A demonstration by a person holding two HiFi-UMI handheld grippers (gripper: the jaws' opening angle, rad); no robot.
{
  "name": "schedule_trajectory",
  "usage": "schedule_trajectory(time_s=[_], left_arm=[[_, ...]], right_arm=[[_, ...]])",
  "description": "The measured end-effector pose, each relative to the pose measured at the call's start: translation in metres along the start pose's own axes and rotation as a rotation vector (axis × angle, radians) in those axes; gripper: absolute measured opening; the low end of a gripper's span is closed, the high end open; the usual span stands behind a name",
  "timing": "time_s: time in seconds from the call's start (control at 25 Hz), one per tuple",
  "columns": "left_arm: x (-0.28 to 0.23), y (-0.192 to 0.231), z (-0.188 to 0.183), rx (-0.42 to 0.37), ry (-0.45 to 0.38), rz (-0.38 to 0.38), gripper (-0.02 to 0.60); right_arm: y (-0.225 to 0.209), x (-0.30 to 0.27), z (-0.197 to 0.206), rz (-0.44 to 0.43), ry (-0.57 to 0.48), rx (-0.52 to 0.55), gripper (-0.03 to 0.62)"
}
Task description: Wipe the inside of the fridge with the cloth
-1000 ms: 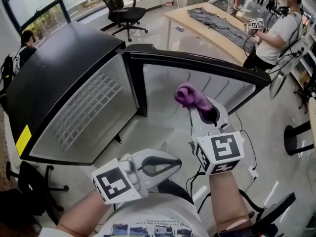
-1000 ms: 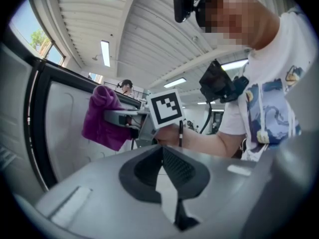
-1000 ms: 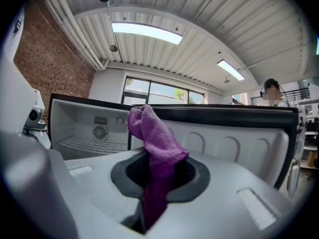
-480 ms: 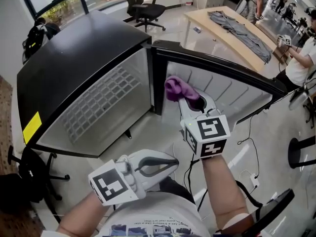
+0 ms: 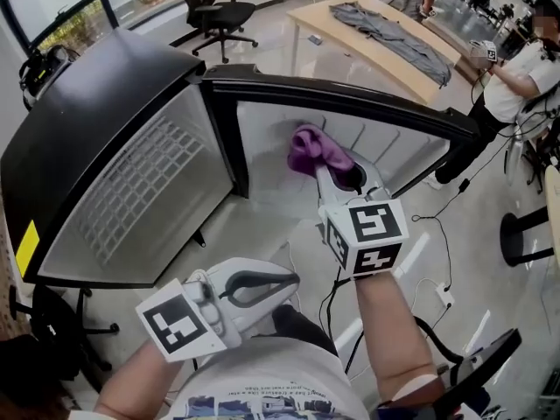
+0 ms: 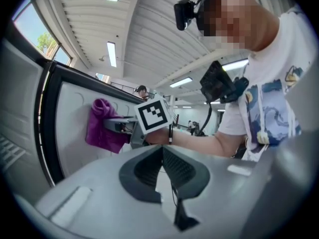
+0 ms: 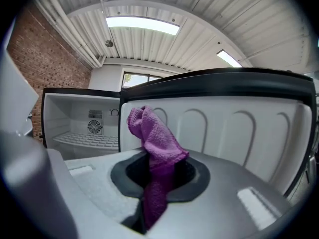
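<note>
My right gripper (image 5: 339,178) has its fingers (image 7: 124,178) pinching the purple cloth (image 5: 311,150). The cloth bunches up loosely above them. It sits just beside the white inner face of the open door (image 5: 411,156), and I can't tell whether it touches. It is not yet inside the fridge (image 5: 105,112) itself. My left gripper (image 5: 289,280) hangs low by my body, its fingers (image 6: 142,171) pressed together on nothing.

My main worry is the grip. Only a narrow part of the cloth is caught, so dragging the floppy wad over the moulded ribs of the door could tug it free. If it folds aside, the bare fingers could scrape the lining instead.

Nothing braces the door, so a firm push may swing it away and leave me wiping air.

Deeper in, the wire shelf (image 7: 87,139) and the small fan (image 7: 94,127) at the back look likely to snag the loose fabric.
</note>
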State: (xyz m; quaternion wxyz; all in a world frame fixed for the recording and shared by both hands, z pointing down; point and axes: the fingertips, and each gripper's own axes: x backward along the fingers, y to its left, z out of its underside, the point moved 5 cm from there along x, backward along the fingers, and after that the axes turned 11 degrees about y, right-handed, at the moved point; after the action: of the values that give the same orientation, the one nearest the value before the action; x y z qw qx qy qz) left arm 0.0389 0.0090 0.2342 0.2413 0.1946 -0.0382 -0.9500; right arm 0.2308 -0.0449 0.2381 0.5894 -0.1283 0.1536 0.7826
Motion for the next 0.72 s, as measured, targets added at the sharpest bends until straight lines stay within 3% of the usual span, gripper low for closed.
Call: schedule_trajectory(time_s=[0.72], left_arm=[[-0.051,-0.009,-0.009,-0.054,0.045,0.166,0.006]], right_arm=[[-0.11,0.084,0.052,0.347,0.05,-0.103,0.055]])
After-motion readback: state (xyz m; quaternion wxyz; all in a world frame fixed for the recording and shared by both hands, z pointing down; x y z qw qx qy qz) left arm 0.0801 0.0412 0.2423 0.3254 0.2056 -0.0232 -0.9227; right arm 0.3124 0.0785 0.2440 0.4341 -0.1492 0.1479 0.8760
